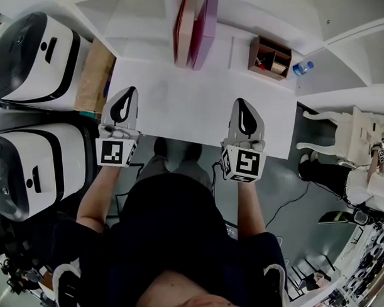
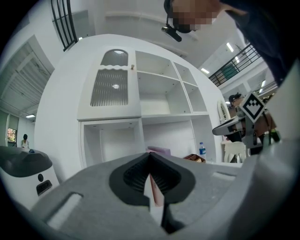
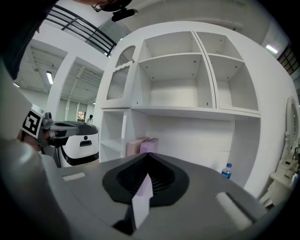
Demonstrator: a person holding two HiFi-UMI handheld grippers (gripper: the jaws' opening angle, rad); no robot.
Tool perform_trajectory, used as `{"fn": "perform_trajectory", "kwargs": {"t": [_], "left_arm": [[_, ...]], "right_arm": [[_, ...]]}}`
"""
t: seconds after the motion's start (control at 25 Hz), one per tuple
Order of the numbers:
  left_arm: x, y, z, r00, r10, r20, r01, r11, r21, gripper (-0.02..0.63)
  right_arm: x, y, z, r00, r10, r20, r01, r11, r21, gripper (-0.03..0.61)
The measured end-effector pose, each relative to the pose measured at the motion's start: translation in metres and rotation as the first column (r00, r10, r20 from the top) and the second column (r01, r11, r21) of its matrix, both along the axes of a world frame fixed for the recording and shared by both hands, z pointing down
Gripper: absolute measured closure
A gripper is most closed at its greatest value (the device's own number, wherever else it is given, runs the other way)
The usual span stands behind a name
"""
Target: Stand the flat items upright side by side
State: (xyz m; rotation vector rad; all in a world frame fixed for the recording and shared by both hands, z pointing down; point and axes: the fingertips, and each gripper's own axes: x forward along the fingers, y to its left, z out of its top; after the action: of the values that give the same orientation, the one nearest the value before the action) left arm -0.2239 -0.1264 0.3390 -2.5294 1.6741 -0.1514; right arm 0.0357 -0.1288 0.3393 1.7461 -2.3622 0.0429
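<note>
Two flat items stand upright side by side at the back of the white table: a pale pink one and a mauve one touching it. In the right gripper view the pair shows beyond the jaw tips; in the left gripper view only the mauve top shows. My left gripper hovers over the table's left part, shut and empty. My right gripper hovers over the right part, also shut with nothing between its jaws. Both are well short of the items.
A small wooden box and a water bottle sit at the back right. White shelving rises behind the table. Two white machines and a cardboard box stand on the left, a white chair on the right.
</note>
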Motion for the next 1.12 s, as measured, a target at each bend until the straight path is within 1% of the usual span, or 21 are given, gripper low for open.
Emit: {"fn": "perform_trajectory", "kwargs": {"t": [0.48,0.68,0.88,1.12], "left_arm": [[0.001,0.012,-0.008,0.999,-0.029,0.024,0.029,1.0,0.008,0.614],[0.003,0.013,-0.005,0.999,-0.028,0.028,0.028,1.0,-0.001,0.614],[0.005,0.015,-0.002,0.999,-0.015,0.044,0.015,1.0,-0.001,0.614],[0.005,0.013,0.001,0.999,-0.022,0.033,0.022,1.0,-0.011,0.614]], "right_arm": [[0.013,0.023,0.009,0.999,0.033,0.022,-0.032,0.999,-0.024,0.578],[0.013,0.026,0.014,1.0,0.031,-0.005,-0.031,0.999,-0.037,0.58],[0.013,0.026,0.013,1.0,0.03,-0.001,-0.03,0.999,-0.044,0.58],[0.012,0.024,0.014,1.0,0.025,-0.005,-0.025,0.998,-0.055,0.58]]}}
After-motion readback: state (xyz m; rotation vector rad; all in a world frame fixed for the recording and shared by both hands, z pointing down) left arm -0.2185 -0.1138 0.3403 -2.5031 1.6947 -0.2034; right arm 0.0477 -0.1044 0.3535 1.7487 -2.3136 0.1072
